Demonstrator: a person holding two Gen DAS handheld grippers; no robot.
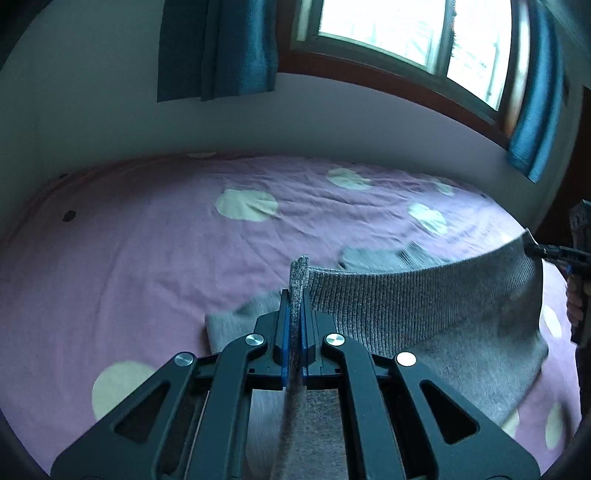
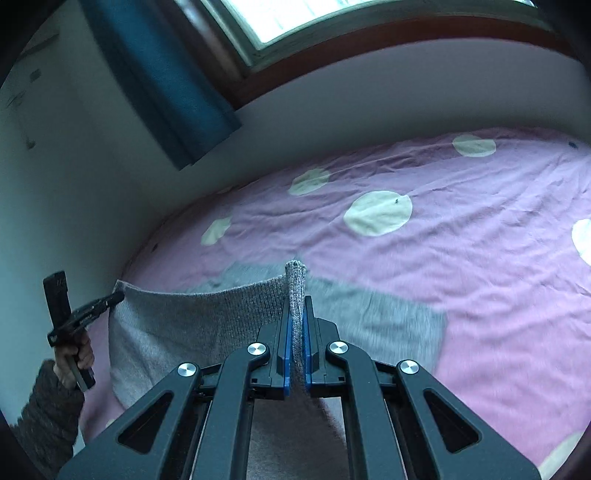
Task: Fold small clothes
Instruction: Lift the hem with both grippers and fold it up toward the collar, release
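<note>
A grey knitted garment (image 1: 417,306) with a ribbed hem hangs stretched between my two grippers above the bed. My left gripper (image 1: 294,295) is shut on one corner of the hem, which pokes up between the blue pads. My right gripper (image 2: 296,301) is shut on the other corner of the garment (image 2: 207,314). Each gripper shows in the other's view: the right one (image 1: 535,251) at the far right, the left one (image 2: 116,295) at the far left. The garment's lower part lies blurred on the sheet.
The bed has a pink sheet with pale round spots (image 1: 147,240) (image 2: 480,277). A white wall, blue curtains (image 1: 218,48) (image 2: 162,85) and a wood-framed window (image 1: 406,33) stand behind it. The person's hand and sleeve (image 2: 70,362) hold the left gripper's handle.
</note>
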